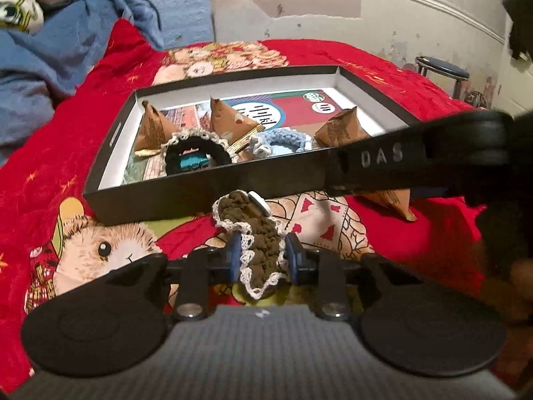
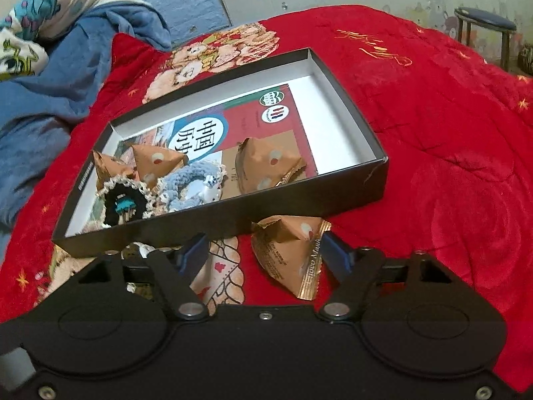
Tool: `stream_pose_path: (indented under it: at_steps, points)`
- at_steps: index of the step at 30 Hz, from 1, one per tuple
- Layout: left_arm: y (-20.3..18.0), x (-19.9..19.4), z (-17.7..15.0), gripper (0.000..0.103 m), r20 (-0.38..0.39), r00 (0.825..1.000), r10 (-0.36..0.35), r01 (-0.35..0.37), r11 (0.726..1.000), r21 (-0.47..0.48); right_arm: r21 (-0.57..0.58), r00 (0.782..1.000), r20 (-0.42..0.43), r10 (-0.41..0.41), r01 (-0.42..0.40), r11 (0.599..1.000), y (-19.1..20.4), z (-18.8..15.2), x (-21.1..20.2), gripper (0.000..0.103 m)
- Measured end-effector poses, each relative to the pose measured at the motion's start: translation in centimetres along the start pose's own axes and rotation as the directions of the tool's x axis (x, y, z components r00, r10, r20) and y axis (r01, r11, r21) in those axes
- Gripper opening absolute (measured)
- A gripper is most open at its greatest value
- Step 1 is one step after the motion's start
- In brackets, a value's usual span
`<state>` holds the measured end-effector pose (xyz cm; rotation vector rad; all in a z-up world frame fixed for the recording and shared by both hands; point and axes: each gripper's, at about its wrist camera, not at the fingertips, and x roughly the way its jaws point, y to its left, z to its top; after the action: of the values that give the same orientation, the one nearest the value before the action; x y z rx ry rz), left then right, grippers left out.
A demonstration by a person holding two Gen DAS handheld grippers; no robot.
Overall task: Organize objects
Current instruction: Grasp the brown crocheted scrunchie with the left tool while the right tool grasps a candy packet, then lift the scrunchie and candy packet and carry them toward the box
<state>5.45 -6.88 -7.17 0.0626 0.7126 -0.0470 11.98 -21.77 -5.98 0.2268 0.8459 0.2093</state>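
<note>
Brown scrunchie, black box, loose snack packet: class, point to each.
Brown scrunchie [image 1: 263,250], left wrist view, its knitted middle.
Black box [image 2: 299,205], right wrist view, its near wall.
Loose snack packet [image 2: 283,250], right wrist view, its printed face.

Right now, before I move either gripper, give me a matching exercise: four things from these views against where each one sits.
Things:
1. brown scrunchie
2. black scrunchie
3. blue scrunchie
4. snack packet on the blanket

Places:
A. between the right gripper's fingers
B. in the box, nearest its front wall
C. clamped in the left gripper
D. in the box, right of the black one

Pairs: 1-C, 2-B, 3-D, 4-A
</note>
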Motion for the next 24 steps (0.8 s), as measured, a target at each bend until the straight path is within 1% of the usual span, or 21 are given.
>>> stream_pose_path:
  at_steps: [1, 4, 6, 7, 11, 15, 17, 24]
  points:
    - [0.0, 0.1, 0.0, 0.032, -0.002, 1.0, -0.001, 0.001, 1.0, 0.001, -0.007, 1.0, 0.0, -0.011, 0.011, 1.0, 0.1, 0.0, 0.0, 0.066]
    - [-0.1, 0.0, -0.1, 0.031, 0.006, 1.0, -0.002, 0.002, 1.0, 0.02, -0.023, 0.999, 0.007, -0.048, 0.049, 0.999, 0.5, -0.2, 0.2, 0.057]
    - [-0.2, 0.0, -0.2, 0.028, 0.012, 1.0, 0.0, 0.0, 0.999, 0.034, -0.036, 0.997, 0.017, -0.077, 0.078, 0.996, 0.7, -0.3, 0.2, 0.046]
    - [-0.3, 0.0, -0.2, 0.027, 0.013, 1.0, 0.002, -0.002, 0.999, 0.032, -0.05, 0.996, 0.02, -0.09, 0.091, 0.995, 0.8, -0.4, 0.2, 0.044]
    - [-0.7, -0.2, -0.3, 0.024, 0.021, 1.0, 0.015, -0.016, 0.999, 0.05, -0.101, 0.992, 0.026, -0.121, 0.123, 0.987, 1.5, -0.6, 0.4, 0.042]
    - [-0.9, -0.2, -0.2, 0.024, 0.023, 0.999, 0.029, -0.031, 0.997, 0.066, -0.189, 0.981, 0.049, -0.187, 0.193, 0.963, 3.1, -1.1, 0.7, 0.041]
    - [-1.0, -0.2, -0.2, 0.024, 0.022, 0.999, 0.034, -0.036, 0.997, 0.068, -0.202, 0.978, 0.057, -0.201, 0.209, 0.957, 3.5, -1.3, 0.8, 0.041]
    - [-0.7, -0.3, 0.1, 0.022, 0.009, 1.0, 0.03, -0.03, 0.998, 0.058, -0.135, 0.987, 0.03, -0.156, 0.158, 0.978, 2.3, -0.6, 0.5, 0.041]
